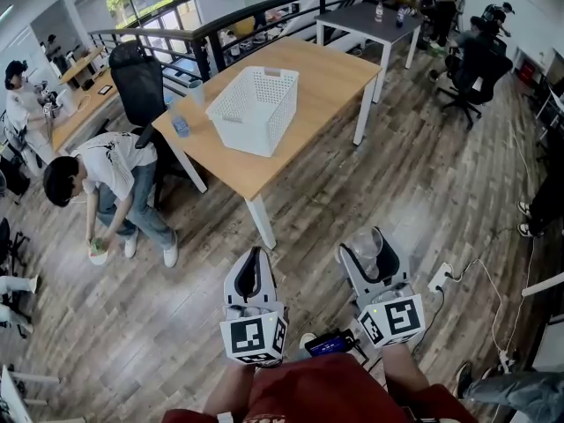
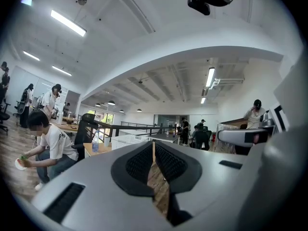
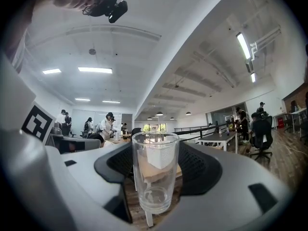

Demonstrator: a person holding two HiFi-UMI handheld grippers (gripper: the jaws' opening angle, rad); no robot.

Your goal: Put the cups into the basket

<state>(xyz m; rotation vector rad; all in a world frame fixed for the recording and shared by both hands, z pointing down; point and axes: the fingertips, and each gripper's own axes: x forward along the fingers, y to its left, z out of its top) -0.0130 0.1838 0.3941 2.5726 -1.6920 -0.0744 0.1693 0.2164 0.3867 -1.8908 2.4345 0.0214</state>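
Note:
The white slotted basket (image 1: 256, 108) stands on the wooden table (image 1: 304, 82), some way ahead of me across the floor. My right gripper (image 1: 370, 239) is held low near my body, shut on a clear glass cup (image 1: 368, 254). In the right gripper view the cup (image 3: 155, 174) stands upright between the black pads (image 3: 202, 170), and the basket shows through its glass. My left gripper (image 1: 255, 256) hangs beside it, shut with nothing in it. In the left gripper view its pads (image 2: 139, 163) almost meet, and the basket (image 2: 127, 140) shows far off.
A small water bottle (image 1: 181, 126) stands on the table's left corner. A black office chair (image 1: 137, 77) is behind it. A person (image 1: 110, 179) crouches on the wood floor at the left. A grey table (image 1: 370, 20) stands further back, and a power strip (image 1: 438, 278) lies at my right.

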